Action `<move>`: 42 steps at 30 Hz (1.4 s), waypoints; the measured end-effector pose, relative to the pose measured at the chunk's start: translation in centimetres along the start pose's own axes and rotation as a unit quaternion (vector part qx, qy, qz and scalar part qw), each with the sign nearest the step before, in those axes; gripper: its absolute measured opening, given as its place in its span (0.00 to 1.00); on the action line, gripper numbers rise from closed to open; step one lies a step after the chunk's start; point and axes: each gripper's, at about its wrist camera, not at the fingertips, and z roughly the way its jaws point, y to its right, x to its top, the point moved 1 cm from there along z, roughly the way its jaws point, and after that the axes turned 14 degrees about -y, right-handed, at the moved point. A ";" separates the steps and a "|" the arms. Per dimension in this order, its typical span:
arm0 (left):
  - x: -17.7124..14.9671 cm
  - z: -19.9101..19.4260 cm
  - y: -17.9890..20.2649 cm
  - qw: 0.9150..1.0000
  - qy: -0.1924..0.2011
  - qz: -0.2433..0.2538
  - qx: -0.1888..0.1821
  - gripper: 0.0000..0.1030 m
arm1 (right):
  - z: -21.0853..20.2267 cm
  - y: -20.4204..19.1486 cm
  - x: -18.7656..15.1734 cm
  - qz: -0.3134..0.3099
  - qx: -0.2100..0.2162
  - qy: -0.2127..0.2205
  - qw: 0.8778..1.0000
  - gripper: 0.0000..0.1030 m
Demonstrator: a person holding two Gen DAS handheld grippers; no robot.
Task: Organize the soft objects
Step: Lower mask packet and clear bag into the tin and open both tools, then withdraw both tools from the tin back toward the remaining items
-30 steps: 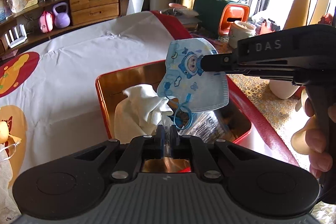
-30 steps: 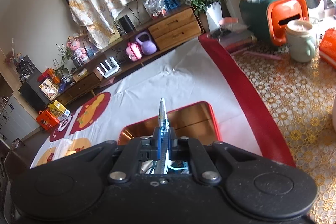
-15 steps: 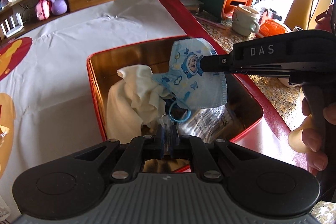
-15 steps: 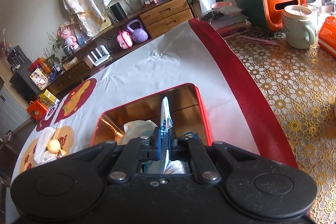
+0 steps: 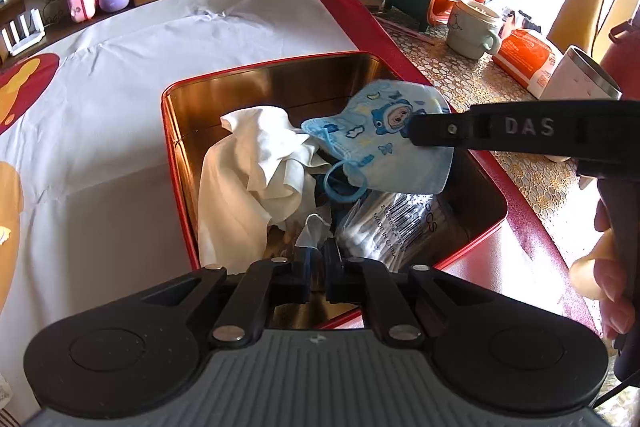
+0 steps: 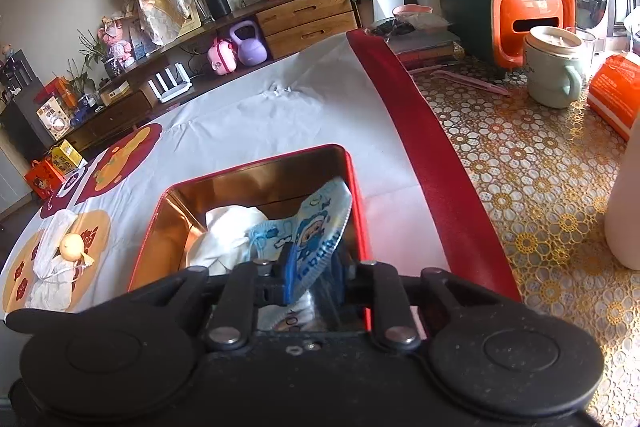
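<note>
A blue cartoon-print face mask [image 5: 380,143] hangs over the open red tin [image 5: 176,163]. In the left wrist view my right gripper [image 5: 416,131] reaches in from the right with the mask at its tip. In the right wrist view my right gripper [image 6: 314,273] has parted fingers and the mask [image 6: 312,231] leans loose against the left finger. The tin holds a white cloth [image 5: 256,187] and a clear packet of cotton swabs [image 5: 396,227]. My left gripper [image 5: 318,263] stands slightly open over the tin's near edge, with a white strap [image 5: 314,227] just ahead of its tips.
The tin [image 6: 356,195] sits on a white and red cloth-covered table [image 5: 120,67]. A white cloth bundle with an orange ball [image 6: 60,255] lies at the left. A green mug [image 6: 554,71], an orange and green box [image 6: 528,11] and an orange packet [image 6: 616,95] stand on the right.
Both grippers have moved down toward the tin. My right gripper has opened, and the mask has tipped over into the tin. My left gripper has opened a little, freeing the strap.
</note>
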 end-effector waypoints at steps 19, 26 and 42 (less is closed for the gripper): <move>-1.4 -2.3 -1.0 1.000 0.010 -0.022 -0.016 0.31 | -3.7 -1.7 -2.0 -0.023 -0.007 0.004 1.000 0.52; -2.5 -4.5 -1.2 0.999 0.037 -0.021 -0.024 0.54 | -6.0 -3.3 -2.8 -0.037 -0.005 0.021 0.999 0.57; -7.2 -11.9 -5.1 0.996 0.078 -0.051 -0.016 0.64 | -10.6 -9.3 -5.3 -0.090 0.010 0.054 0.994 0.75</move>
